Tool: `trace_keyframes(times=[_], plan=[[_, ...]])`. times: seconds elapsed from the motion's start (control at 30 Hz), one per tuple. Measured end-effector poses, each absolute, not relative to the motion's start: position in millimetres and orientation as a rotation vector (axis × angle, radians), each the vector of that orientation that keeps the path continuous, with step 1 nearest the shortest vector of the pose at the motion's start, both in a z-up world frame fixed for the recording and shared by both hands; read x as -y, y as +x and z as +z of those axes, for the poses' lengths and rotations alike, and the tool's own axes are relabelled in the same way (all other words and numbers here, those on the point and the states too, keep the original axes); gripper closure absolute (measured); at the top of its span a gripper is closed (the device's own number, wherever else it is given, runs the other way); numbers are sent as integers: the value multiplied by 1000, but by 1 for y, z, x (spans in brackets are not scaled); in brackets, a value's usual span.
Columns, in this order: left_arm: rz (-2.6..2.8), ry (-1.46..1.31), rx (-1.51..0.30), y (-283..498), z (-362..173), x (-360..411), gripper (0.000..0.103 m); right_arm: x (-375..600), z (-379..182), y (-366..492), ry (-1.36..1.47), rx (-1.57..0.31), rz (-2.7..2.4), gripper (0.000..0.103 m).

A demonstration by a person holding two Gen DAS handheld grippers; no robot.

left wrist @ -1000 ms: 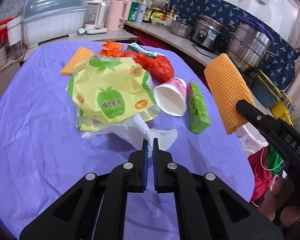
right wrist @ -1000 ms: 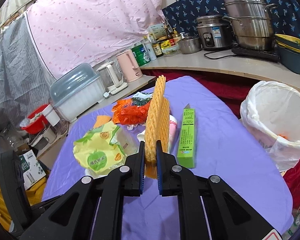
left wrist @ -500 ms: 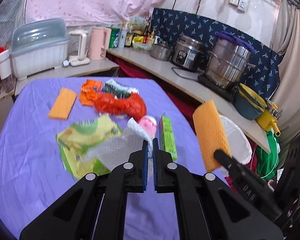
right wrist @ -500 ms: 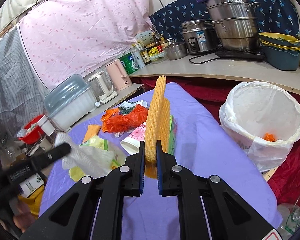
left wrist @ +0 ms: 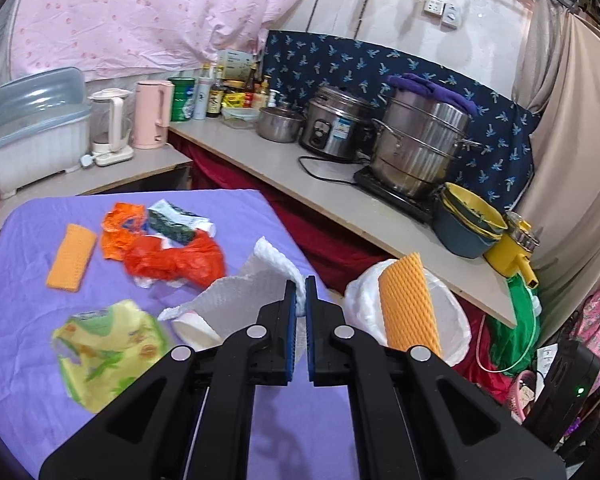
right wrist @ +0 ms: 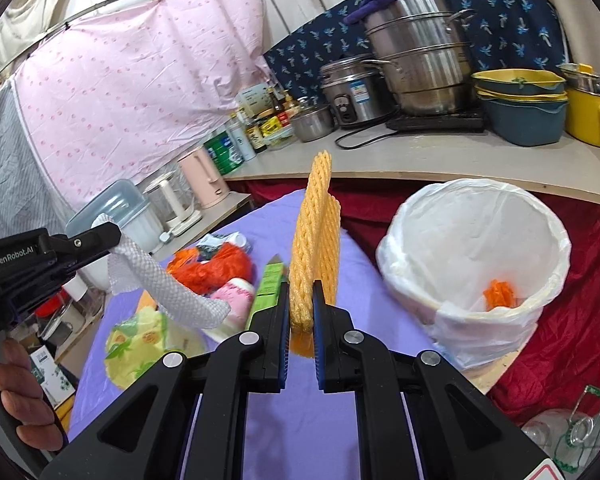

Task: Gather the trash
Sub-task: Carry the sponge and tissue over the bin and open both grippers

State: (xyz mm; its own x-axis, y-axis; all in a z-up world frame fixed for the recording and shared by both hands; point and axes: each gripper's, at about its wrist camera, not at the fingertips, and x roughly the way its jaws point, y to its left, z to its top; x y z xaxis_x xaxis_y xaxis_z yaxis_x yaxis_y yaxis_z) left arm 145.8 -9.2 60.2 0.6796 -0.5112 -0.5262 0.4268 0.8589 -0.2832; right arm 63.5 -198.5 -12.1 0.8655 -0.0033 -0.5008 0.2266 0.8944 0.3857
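Trash lies scattered over the purple tablecloth (left wrist: 228,216): an orange plastic bag (left wrist: 176,258), a torn orange wrapper (left wrist: 120,228), a flat orange foam net (left wrist: 71,257), a yellow-green snack bag (left wrist: 108,350), a pink-and-white paper cup (right wrist: 232,298) and a green carton (right wrist: 269,284). The left gripper (left wrist: 299,300) is clamped on a white foam net sheet (left wrist: 244,296), which hangs clear of the table in the right wrist view, drooping from the jaws toward the cup. The right gripper (right wrist: 301,300) is pinched tight on the lower end of an orange foam sleeve (right wrist: 315,240), which stands upright above its fingers. In the left wrist view that sleeve sits in front of the white-lined trash bin (right wrist: 480,260), which stands just beyond the table's edge; whether the sleeve is over the bin's mouth I cannot tell for sure. One small orange scrap (right wrist: 499,293) lies inside the liner. A hand (right wrist: 18,400) grips the left gripper's handle at the edge of the right wrist view. Behind, a counter (left wrist: 300,172) carries steel pots, a rice cooker, stacked bowls and bottles.
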Motion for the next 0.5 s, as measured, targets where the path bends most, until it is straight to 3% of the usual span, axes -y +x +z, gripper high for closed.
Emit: trace_keyframes(times=[0.5], plan=[[-684, -118, -720, 153, 43, 124, 99, 292, -34, 42, 492, -527, -287, 93]])
